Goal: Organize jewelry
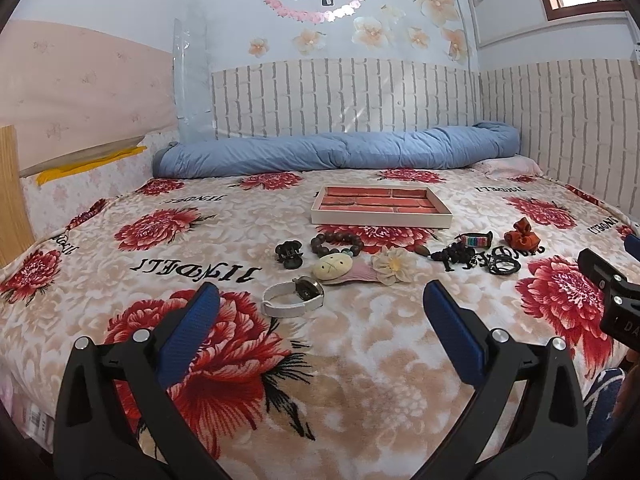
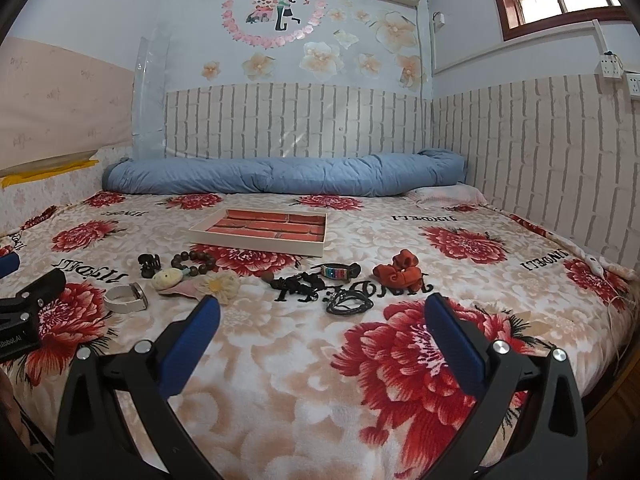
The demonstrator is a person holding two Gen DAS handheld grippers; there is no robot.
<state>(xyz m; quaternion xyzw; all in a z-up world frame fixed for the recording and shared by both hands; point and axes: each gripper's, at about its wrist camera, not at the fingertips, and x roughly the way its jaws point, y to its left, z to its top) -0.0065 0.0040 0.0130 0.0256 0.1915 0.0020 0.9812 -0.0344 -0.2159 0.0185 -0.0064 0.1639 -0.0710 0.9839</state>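
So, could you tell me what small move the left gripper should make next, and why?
Probably ease the left gripper forward and down over the white watch. Its jaws are open and empty, the watch is the nearest piece, and the tray beyond looks empty.

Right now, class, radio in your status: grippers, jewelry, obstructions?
Left gripper open, empty. Right gripper open, empty. White watch, bead bracelet loose before compartment tray. Nothing blocking tray.

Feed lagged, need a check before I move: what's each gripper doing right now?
Left gripper: open, holding nothing, above the blanket.
Right gripper: open, holding nothing, above the blanket.
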